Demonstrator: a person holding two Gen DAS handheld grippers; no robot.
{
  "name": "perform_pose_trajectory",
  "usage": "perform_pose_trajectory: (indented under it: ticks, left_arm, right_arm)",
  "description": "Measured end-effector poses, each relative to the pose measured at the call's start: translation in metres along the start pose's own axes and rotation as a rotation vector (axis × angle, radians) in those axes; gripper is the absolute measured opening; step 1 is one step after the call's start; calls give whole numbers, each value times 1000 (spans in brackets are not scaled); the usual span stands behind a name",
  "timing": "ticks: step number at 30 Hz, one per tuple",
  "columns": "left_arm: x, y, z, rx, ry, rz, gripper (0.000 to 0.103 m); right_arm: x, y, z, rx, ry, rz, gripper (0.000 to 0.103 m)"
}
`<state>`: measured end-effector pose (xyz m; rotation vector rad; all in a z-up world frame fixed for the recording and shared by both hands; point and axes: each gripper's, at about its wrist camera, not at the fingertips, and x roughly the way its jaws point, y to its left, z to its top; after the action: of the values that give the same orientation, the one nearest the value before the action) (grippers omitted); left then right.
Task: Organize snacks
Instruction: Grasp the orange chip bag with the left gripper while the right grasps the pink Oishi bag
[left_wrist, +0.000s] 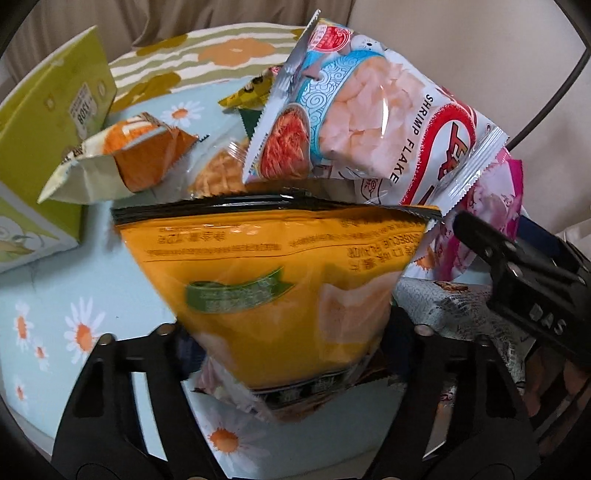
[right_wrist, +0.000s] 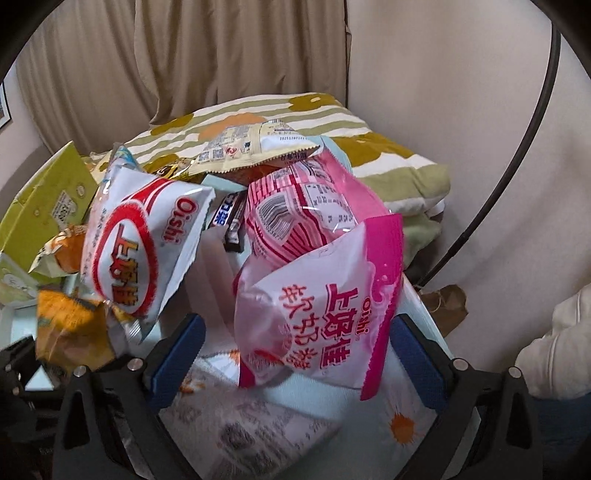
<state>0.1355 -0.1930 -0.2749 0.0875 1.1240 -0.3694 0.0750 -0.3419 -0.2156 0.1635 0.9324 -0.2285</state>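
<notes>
An orange chip bag (left_wrist: 280, 295) lies upside down between the fingers of my left gripper (left_wrist: 293, 330). Its sides narrow where the pads press in, so that gripper is shut on it. In the right wrist view the same bag (right_wrist: 70, 325) shows at the lower left. A pink-and-white Oishi bag (right_wrist: 314, 314) stands between the blue pads (right_wrist: 181, 350) of my right gripper (right_wrist: 299, 347). The left pad is clear of the bag, so that gripper is open. A white shrimp flake bag (left_wrist: 369, 122) leans on the pile behind the orange one.
A green box (left_wrist: 48, 122) stands at the left on the daisy-print tablecloth (left_wrist: 55, 295). A small orange-and-cream pack (left_wrist: 129, 162), a dark chocolate bar (right_wrist: 229, 218) and a cream pack (right_wrist: 251, 147) lie in the pile. Behind them are a striped cushion (right_wrist: 369, 155) and a curtain.
</notes>
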Motion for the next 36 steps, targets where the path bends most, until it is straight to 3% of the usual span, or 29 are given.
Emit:
perform_pose_trajectory:
  ticks: [5, 6, 7, 10, 13, 26, 36]
  left_arm:
    - [0, -3, 1, 23, -6, -2, 64]
    - [-2, -4, 0, 25, -7, -1, 63]
    - [-3, -4, -1, 27, -8, -2, 62]
    - [-9, -6, -2, 34, -14, 7, 58]
    - [-15, -7, -3, 40, -26, 11, 57]
    - [-73, -16, -8, 28, -82, 39, 57]
    - [-153, -1, 20, -21, -243, 99, 57]
  right_arm:
    - [7, 9, 2, -47, -19, -67, 82]
    - [8, 10, 2, -51, -21, -71, 77]
    - [10, 9, 0, -54, -13, -85, 65]
    - [8, 4, -3, -33, -14, -24, 49]
    - [6, 3, -3, -31, -18, -7, 42]
    - [-49, 1, 10, 14, -84, 80, 40]
    - [-103, 12, 53, -73, -187, 144, 40]
